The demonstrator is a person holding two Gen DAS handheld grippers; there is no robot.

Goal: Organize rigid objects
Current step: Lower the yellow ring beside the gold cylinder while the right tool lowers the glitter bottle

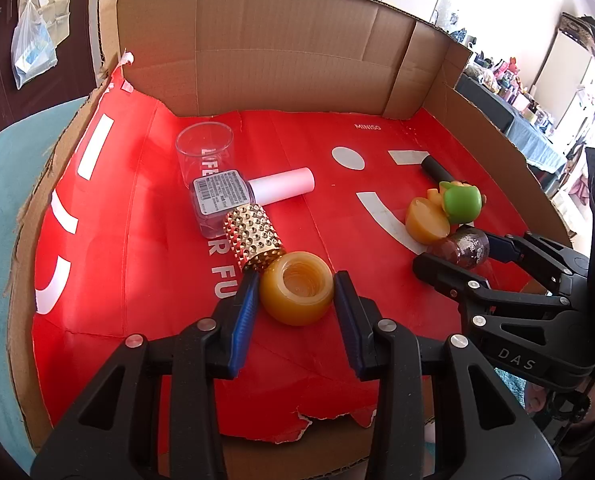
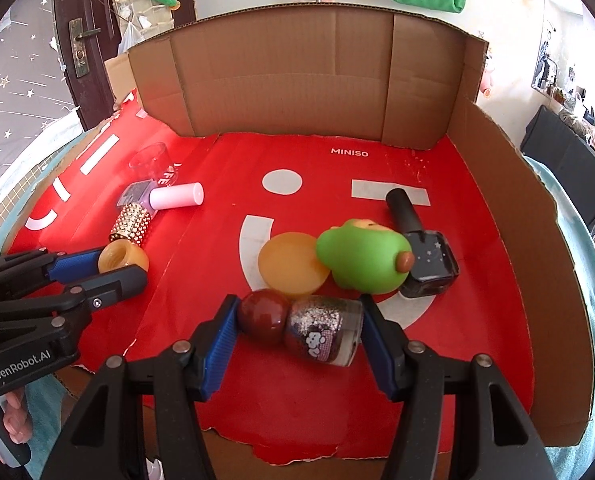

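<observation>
Right gripper (image 2: 297, 328): fingers spread wide, glitter bottle (image 2: 323, 330) bracketed between them, long axis crosswise, unclamped. Left gripper (image 1: 295, 292): fingers likewise apart around amber jar (image 1: 297, 294), mouth up.

Bright daylight is flooding both views, coming from the far right, where the room is washing out to near white. The red mat (image 1: 297, 152) is glowing hot and oversaturated at its left side, bleeding colour onto the clear cup (image 1: 204, 152). Glare is glinting off the gold studded cap (image 1: 253, 236). Shadows are falling soft and short. Fisheye distortion is bending the cardboard walls (image 2: 297, 80), and dark vignetting is cutting the corners. Focus is staying sharp throughout.
</observation>
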